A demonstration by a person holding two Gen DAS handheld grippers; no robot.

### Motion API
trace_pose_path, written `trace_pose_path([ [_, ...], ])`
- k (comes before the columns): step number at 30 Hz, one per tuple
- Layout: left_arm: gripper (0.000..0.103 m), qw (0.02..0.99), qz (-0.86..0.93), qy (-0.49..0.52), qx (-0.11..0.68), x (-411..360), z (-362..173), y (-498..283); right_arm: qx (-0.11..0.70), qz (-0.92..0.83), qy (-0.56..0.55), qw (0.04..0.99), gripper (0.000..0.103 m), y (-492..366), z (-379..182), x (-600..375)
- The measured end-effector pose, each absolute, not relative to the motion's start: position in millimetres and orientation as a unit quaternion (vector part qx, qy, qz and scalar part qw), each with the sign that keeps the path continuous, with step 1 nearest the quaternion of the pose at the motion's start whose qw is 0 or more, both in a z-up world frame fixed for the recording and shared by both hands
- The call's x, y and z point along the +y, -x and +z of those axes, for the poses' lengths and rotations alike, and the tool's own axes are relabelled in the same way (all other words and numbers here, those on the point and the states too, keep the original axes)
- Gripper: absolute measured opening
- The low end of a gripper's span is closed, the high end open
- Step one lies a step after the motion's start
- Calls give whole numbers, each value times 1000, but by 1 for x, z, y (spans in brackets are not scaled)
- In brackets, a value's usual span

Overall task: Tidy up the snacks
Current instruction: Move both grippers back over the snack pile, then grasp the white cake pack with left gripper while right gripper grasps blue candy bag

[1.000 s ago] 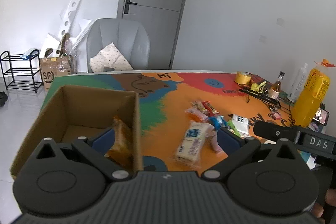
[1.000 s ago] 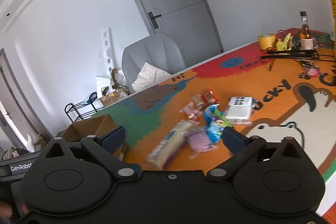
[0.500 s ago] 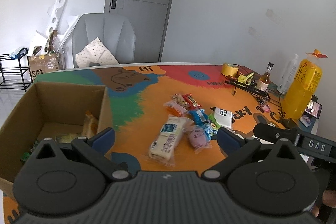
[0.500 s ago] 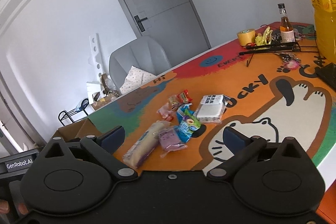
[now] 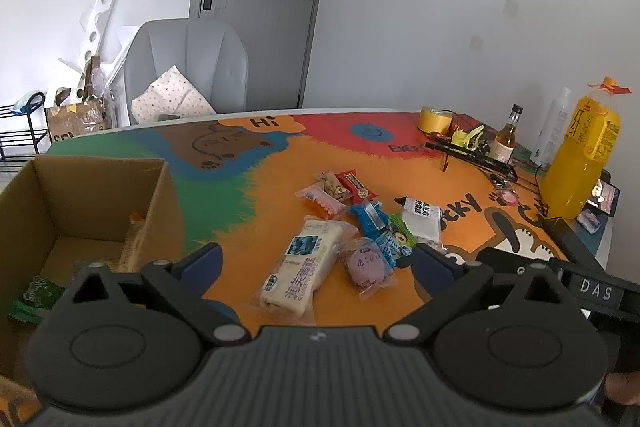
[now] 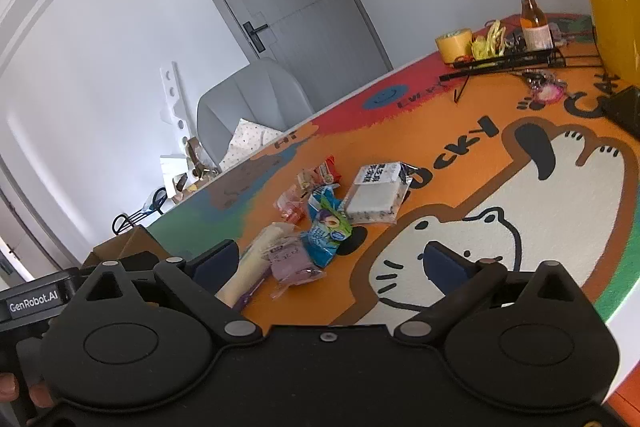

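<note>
both grippers, left [image 5: 316, 261] and right [image 6: 332, 261], gape empty above snacks [image 5: 352, 227] beside the box [image 5: 80, 187].

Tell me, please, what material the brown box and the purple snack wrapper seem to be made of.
The brown box looks like plain corrugated cardboard: matte tan walls with raw cut edges. The purple snack wrapper seems thin clear plastic film: it is glossy, crinkled, with sealed flat ends, and the purple contents show through it.

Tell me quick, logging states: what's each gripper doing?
Left gripper: open, holding nothing.
Right gripper: open, holding nothing.
</note>
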State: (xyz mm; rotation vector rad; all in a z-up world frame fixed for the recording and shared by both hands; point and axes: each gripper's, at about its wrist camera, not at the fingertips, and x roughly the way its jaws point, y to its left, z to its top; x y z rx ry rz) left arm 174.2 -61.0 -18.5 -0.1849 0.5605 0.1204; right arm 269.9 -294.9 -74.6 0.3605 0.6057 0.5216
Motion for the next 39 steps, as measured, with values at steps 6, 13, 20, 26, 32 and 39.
trace_pose_path([
  [6, 95, 952, 61, 87, 288, -64, -28, -194, 305, 257, -180, 899, 89, -287, -84, -294],
  [13, 76, 947, 73, 84, 303, -65, -40, -220, 329, 264, -187, 887, 78, -312, -98, -287],
  [20, 66, 938, 79, 81, 326, -62, -56, -244, 345, 276, -198, 875, 75, -333, -110, -280],
  [26, 65, 931, 86, 78, 347, -58, -71, -259, 350, 278, -193, 873, 74, -347, -116, -269],
  [32, 65, 925, 89, 79, 362, -53, -81, -268, 349, 282, -162, 879, 74, -357, -114, -252],
  [39, 65, 919, 87, 73, 377, -51, -93, -271, 342, 291, -130, 884, 74, -354, -113, -230],
])
